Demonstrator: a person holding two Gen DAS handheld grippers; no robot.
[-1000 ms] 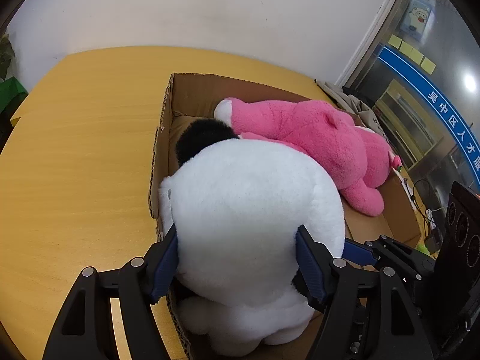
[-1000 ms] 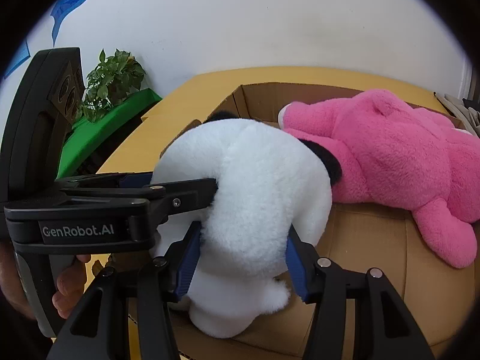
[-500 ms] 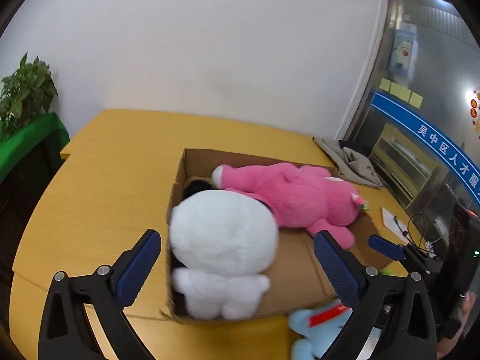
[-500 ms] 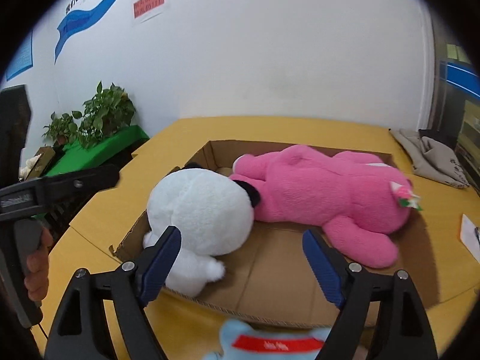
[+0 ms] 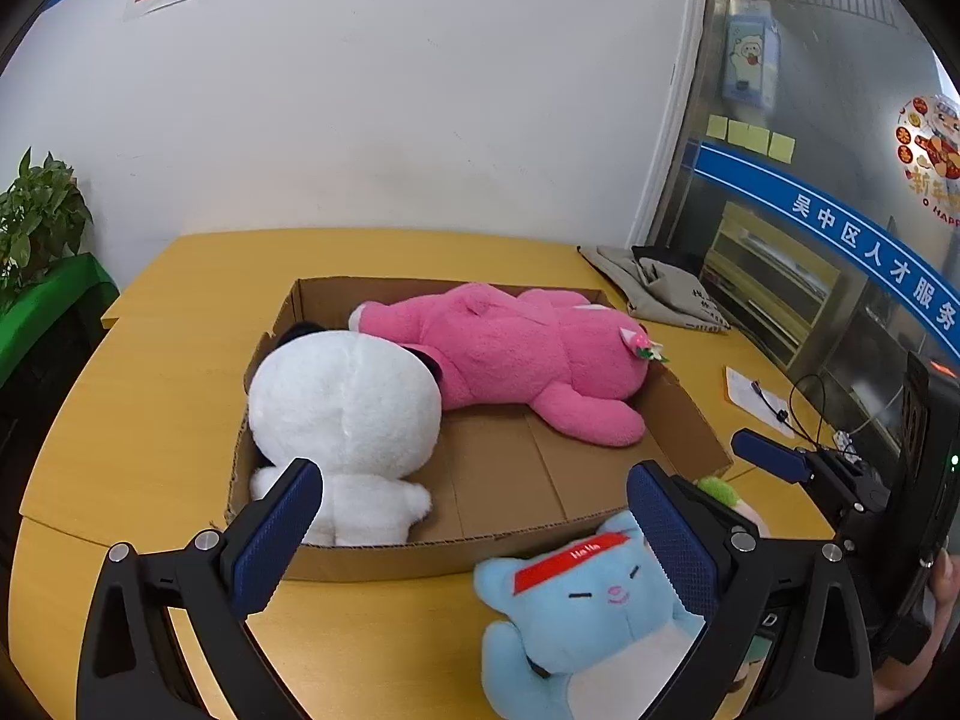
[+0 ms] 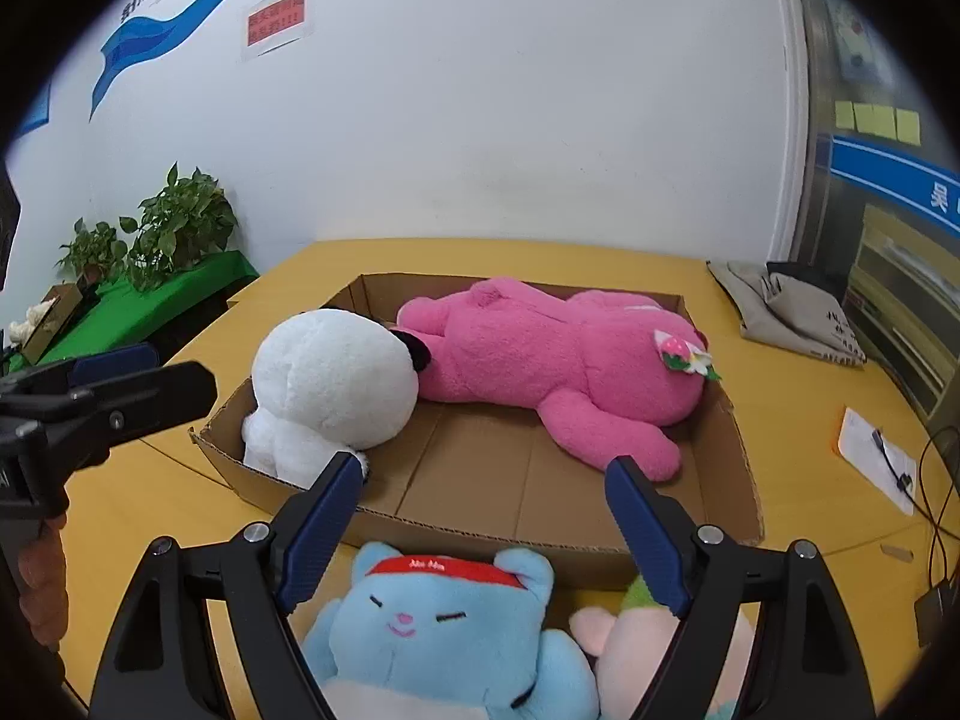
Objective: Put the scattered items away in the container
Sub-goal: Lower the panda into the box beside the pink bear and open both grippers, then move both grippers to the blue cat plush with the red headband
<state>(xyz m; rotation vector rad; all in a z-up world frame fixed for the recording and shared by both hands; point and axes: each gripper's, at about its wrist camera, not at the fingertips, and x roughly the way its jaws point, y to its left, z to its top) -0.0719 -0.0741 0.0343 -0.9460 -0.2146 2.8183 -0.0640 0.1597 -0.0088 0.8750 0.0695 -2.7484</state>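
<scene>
Both claws hang empty over the near side of the table, so the trouble lies in the next pick. The right gripper [image 6: 480, 516], jaws spread wide with nothing between the blue pads, hovers above the light-blue plush cat with a red headband [image 6: 444, 630], which lies face-up on the yellow wooden table [image 6: 630, 258] just outside the near wall of the shallow brown cardboard box [image 6: 540, 531]. Pressed against the cat's side is a pale pink plush with a green tuft [image 6: 654, 636]. I'd judge that a careless close could pinch both toys at once, or catch only the cat's soft ear and let it slip on the lift.

The left gripper [image 5: 474, 534] is likewise wide open and holding nothing, pointing down and forward at the box's near wall, its right finger [image 5: 672, 546] over the cat's head. With both tools crowding the same toy they could knock together. A low carry could also snag the cat on the box's near wall and shove the light box across the table.

Inside, a white round plush with black ears [image 5: 342, 414] fills the left end, and a big pink plush bear [image 5: 510, 354] sprawls along the far wall to the right end. The free floor is the near middle, so a drop too far left might perch the cat on the white toy.
</scene>
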